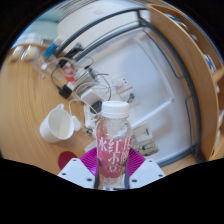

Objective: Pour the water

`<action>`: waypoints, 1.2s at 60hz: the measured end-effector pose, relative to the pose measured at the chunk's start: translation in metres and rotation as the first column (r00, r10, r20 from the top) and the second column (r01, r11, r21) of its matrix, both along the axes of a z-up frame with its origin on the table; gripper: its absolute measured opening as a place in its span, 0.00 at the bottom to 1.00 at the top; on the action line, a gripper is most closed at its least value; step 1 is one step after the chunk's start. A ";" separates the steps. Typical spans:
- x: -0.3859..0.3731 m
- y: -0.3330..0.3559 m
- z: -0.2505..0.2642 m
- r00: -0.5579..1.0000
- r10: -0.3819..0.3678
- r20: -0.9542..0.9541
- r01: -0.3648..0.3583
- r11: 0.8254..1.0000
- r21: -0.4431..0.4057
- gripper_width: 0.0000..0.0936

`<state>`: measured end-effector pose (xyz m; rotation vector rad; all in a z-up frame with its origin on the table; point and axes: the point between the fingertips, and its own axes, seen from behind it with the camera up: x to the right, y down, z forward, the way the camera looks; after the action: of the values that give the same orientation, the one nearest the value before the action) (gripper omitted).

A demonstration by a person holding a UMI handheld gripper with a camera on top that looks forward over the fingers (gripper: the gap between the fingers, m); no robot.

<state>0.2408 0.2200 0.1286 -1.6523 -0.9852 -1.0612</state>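
A clear plastic bottle point(113, 140) with a white cap and a red label of white characters stands upright between my fingers. My gripper point(112, 163) is shut on the bottle, both magenta pads point(136, 158) pressing its sides near the base. A white mug point(59, 125) with its handle toward the bottle sits on the wooden table, left of the bottle and just beyond my left finger. I cannot tell whether the mug holds anything.
The wooden table point(25, 95) runs to the left, with small cluttered items and cables point(70, 75) at its far side. A white wall panel with dark rails point(140, 60) rises behind. A wooden frame point(195, 70) stands at the right.
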 end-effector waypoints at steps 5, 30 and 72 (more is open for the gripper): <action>-0.002 -0.006 -0.008 0.964 -0.013 -0.265 0.018 1.000 0.017 0.37; 0.021 0.018 -0.046 0.550 -0.015 -0.835 0.147 0.986 0.079 0.37; 0.031 -0.013 -0.096 0.506 -0.081 -0.859 0.210 0.977 0.031 0.89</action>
<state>0.2723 0.2075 0.0328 -1.8427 -0.0883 -0.2517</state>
